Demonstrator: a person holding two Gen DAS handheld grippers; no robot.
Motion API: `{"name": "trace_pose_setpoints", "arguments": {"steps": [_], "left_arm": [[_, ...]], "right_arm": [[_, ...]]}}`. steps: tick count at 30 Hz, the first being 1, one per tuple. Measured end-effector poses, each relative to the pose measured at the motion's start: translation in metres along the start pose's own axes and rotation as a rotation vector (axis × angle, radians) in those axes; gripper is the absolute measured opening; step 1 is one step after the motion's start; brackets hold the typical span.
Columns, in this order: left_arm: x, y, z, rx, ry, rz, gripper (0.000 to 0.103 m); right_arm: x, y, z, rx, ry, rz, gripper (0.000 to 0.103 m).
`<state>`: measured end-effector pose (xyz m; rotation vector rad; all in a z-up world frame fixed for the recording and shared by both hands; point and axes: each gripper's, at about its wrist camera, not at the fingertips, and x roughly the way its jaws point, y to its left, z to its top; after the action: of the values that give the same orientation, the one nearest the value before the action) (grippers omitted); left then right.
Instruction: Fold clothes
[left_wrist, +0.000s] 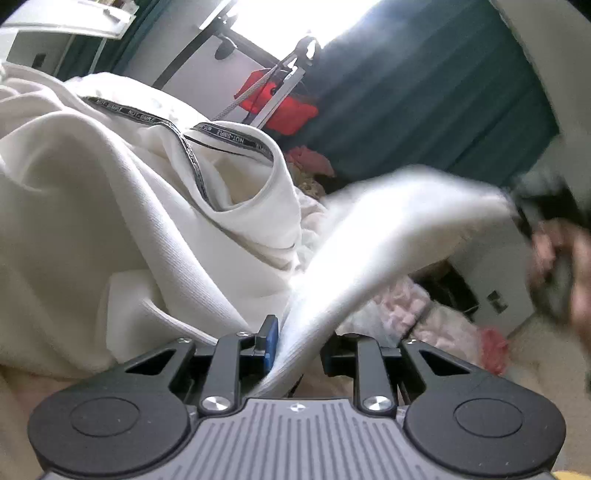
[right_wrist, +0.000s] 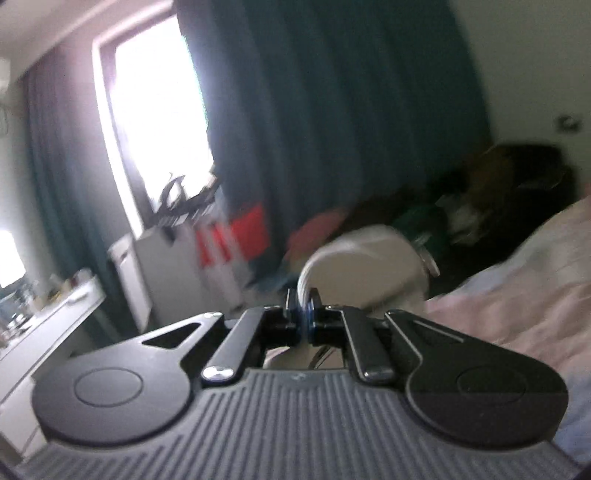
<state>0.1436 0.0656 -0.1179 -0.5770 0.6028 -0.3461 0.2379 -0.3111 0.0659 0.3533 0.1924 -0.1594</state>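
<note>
A white ribbed garment (left_wrist: 155, 221) with a black lettered tape inside its collar (left_wrist: 229, 138) hangs bunched on the left of the left wrist view. A band of it (left_wrist: 369, 240) runs from my left gripper (left_wrist: 295, 343) up and to the right, toward a blurred hand (left_wrist: 561, 266) holding the other gripper. The left gripper is shut on this band beside its blue pad (left_wrist: 271, 338). In the right wrist view my right gripper (right_wrist: 304, 314) is shut on a fold of the same white garment (right_wrist: 369, 262), which bulges out beyond the fingers.
A teal curtain (right_wrist: 332, 110) and a bright window (right_wrist: 155, 122) fill the background. A red bag (left_wrist: 277, 99) hangs on a rack. A bed with pale pink bedding (right_wrist: 517, 295) lies right, with dark piled clothes (right_wrist: 498, 192) behind it. A white desk (right_wrist: 48, 325) stands at left.
</note>
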Motion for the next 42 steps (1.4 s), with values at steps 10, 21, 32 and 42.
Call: {"name": "trace_pose_setpoints", "arguments": {"steps": [10,21,32,42], "left_arm": [[0.006,-0.044,-0.025,0.236,0.113,0.163,0.025],[-0.013,-0.062,-0.043,0.272,0.132,0.231,0.026],[-0.01,-0.061,-0.041,0.245,0.108,0.228,0.026],[-0.014,-0.057,-0.039,0.22,0.135,0.16,0.026]], "right_arm": [[-0.077,-0.23,-0.123,0.571,0.453,-0.245,0.01],[-0.094,-0.299,-0.146,0.906,0.447,-0.22,0.065],[-0.053,-0.342,-0.154,0.896,0.352,-0.304,0.017],[-0.089,-0.333,-0.113,0.792,0.179,-0.174,0.006]]}}
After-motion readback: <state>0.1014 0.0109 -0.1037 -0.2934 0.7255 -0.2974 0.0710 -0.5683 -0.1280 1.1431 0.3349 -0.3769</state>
